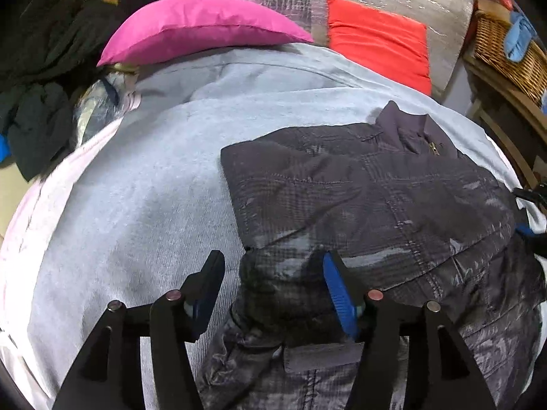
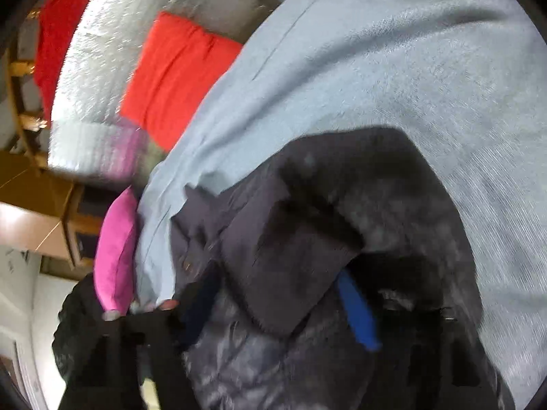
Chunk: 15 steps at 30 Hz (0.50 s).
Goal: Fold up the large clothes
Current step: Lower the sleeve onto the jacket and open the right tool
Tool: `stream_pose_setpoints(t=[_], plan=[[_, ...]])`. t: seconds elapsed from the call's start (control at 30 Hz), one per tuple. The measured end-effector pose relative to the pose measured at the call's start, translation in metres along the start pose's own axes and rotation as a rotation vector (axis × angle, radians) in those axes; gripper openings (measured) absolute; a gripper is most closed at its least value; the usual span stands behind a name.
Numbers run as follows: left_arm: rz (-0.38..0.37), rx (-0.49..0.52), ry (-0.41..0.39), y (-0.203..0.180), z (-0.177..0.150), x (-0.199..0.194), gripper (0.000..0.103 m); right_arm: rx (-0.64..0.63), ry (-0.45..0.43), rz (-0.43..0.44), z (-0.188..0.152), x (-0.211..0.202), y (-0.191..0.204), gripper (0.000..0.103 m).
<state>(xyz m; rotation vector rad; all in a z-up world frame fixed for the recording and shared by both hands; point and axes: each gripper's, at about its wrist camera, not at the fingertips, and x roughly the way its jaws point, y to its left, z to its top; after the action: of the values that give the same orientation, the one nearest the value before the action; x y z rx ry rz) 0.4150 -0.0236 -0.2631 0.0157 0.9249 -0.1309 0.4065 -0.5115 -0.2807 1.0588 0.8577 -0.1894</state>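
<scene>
The dark grey quilted jacket with a zip collar is spread on the pale blue-grey blanket that covers the bed, with its collar turned away from the person, so that a flat and soft surface is given for folding. One side is already laid over the body, judging by the straight edge seen on its left side.

The left gripper is held low over the near hem of the jacket. Its jaws stand apart; the blue pad of the one finger is laid on the fabric, and the other finger is over the bare blanket. No cloth is pinched between them, so it seems this edge is only being framed for a grip.

In the right wrist view, which is blurred, the right gripper is pushed into a raised fold of the same jacket. Cloth is seen between its fingers, but whether the pads press on it cannot be told.

The pink pillow and the orange-red cushion are kept at the far end, well apart from the jacket.
</scene>
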Motion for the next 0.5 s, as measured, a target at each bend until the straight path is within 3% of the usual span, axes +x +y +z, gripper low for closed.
stream_pose_setpoints(t=[0.07, 0.13, 0.27, 0.5], plan=[[0.018, 0.017, -0.007, -0.002, 0.001, 0.0, 0.061, 0.0, -0.018, -0.042, 0.003, 0.003, 0.002, 0.027], [0.021, 0.016, -0.009, 0.0, 0.002, -0.001, 0.061, -0.025, -0.051, -0.082, -0.001, -0.003, 0.009, 0.017], [0.01, -0.004, -0.006, 0.005, 0.001, -0.003, 0.061, -0.163, -0.164, -0.07, -0.022, -0.039, 0.035, 0.013], [0.02, -0.012, -0.023, 0.015, -0.006, -0.015, 0.061, -0.237, -0.231, 0.06, -0.076, -0.11, 0.045, 0.012]])
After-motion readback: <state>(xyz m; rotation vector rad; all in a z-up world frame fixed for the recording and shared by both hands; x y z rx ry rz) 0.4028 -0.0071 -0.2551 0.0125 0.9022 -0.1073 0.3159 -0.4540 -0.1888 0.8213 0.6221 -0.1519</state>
